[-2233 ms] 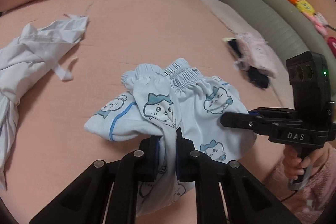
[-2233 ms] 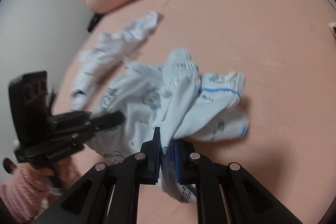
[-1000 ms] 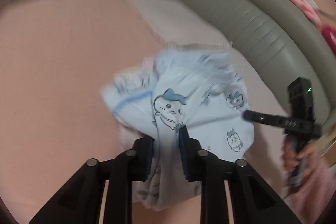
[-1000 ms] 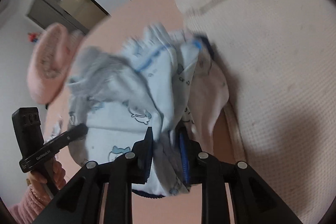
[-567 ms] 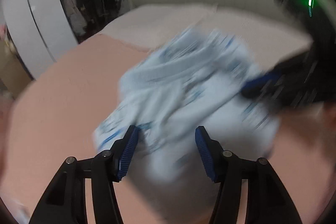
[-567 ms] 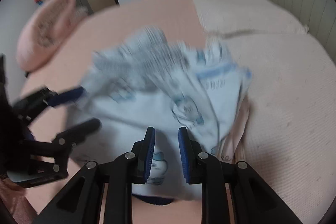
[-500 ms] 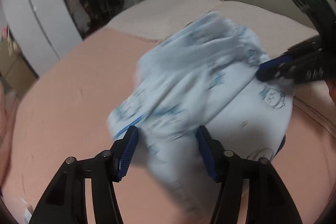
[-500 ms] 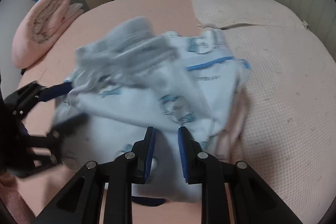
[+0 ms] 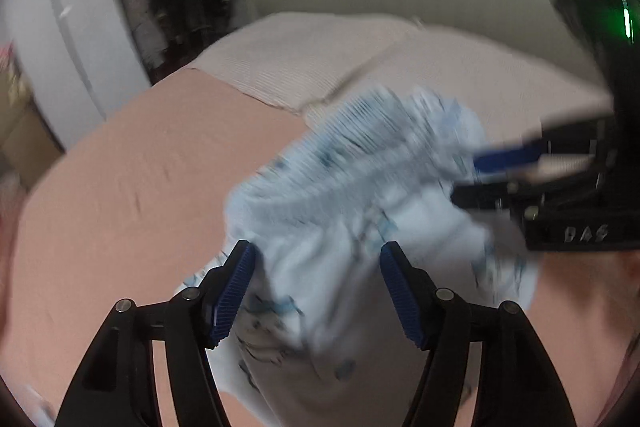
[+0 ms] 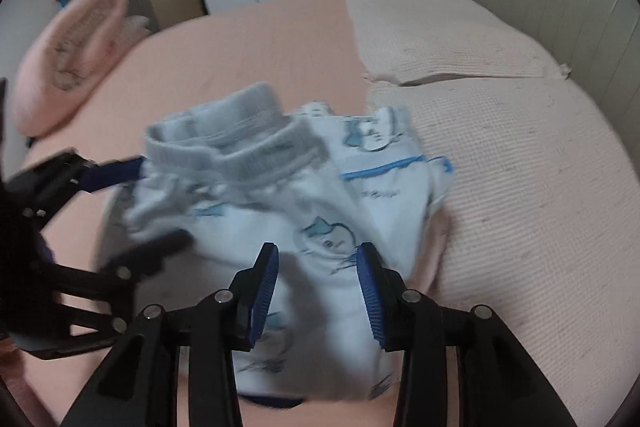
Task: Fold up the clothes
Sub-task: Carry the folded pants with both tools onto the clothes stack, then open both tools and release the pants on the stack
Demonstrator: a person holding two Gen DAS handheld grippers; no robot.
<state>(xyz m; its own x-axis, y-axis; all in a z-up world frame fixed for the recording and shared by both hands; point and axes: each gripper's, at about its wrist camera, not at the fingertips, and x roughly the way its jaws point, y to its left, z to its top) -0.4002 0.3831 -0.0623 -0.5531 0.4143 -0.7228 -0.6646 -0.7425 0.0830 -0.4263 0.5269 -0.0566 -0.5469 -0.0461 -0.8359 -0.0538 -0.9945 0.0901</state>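
Left gripper: I am holding my jaws wide apart, gripping nothing. The folded pale-blue shorts are lying bundled on the bed, beside its cream blanket. Right gripper: jaws likewise parted, empty, over the bundle. I am judging this garment folded and placed.

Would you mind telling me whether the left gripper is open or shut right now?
Open. The left gripper has its blue pads spread wide apart, with the light blue printed garment lying loose between them, not pinched.
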